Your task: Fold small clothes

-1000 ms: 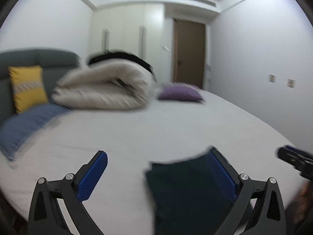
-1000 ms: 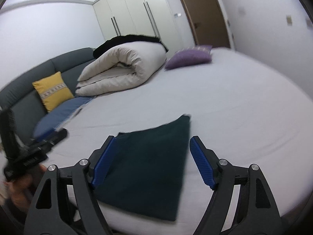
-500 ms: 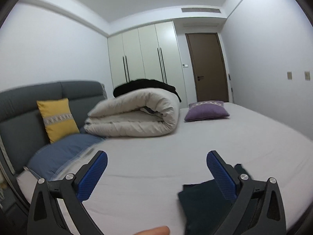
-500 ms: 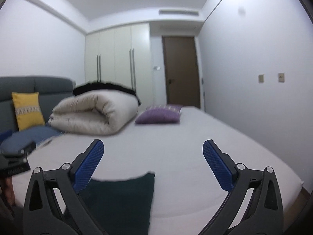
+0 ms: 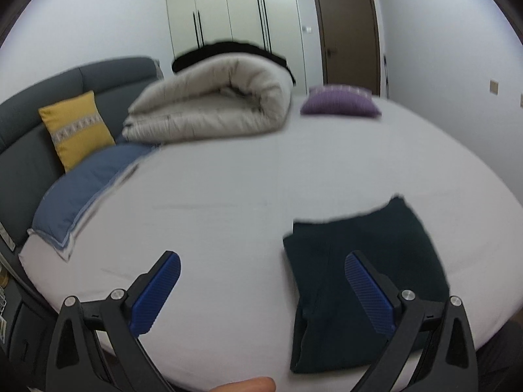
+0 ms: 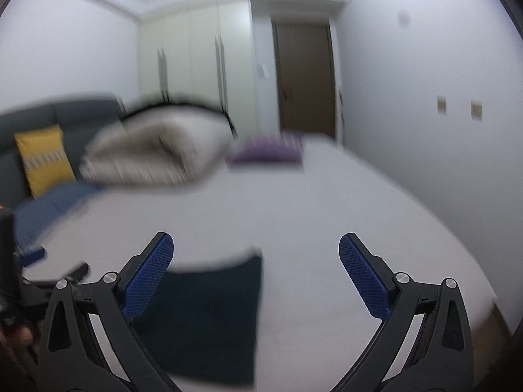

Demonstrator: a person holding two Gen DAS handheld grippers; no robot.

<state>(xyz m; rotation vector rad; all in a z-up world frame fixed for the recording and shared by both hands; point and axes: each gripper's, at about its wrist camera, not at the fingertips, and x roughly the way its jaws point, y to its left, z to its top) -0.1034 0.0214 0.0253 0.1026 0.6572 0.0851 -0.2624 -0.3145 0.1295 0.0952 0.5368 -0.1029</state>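
A dark green folded garment (image 5: 362, 245) lies flat on the white bed (image 5: 228, 196) near its front edge. My left gripper (image 5: 261, 281) is open and empty above the bed, its right finger over the garment's left part. In the right wrist view the garment (image 6: 209, 313) lies low and left, partly behind the left finger. My right gripper (image 6: 255, 271) is open and empty above the bed. The right wrist view is blurred.
A rolled beige duvet (image 5: 212, 104), a purple cushion (image 5: 340, 103), a blue pillow (image 5: 88, 186) and a yellow cushion (image 5: 75, 127) sit at the far side by a grey headboard (image 5: 49, 98). The left gripper's body shows at the right view's left edge (image 6: 13, 277).
Both cameras rose to look across the room, then tilted back down toward the bed and garment. Both grippers stayed open and empty.
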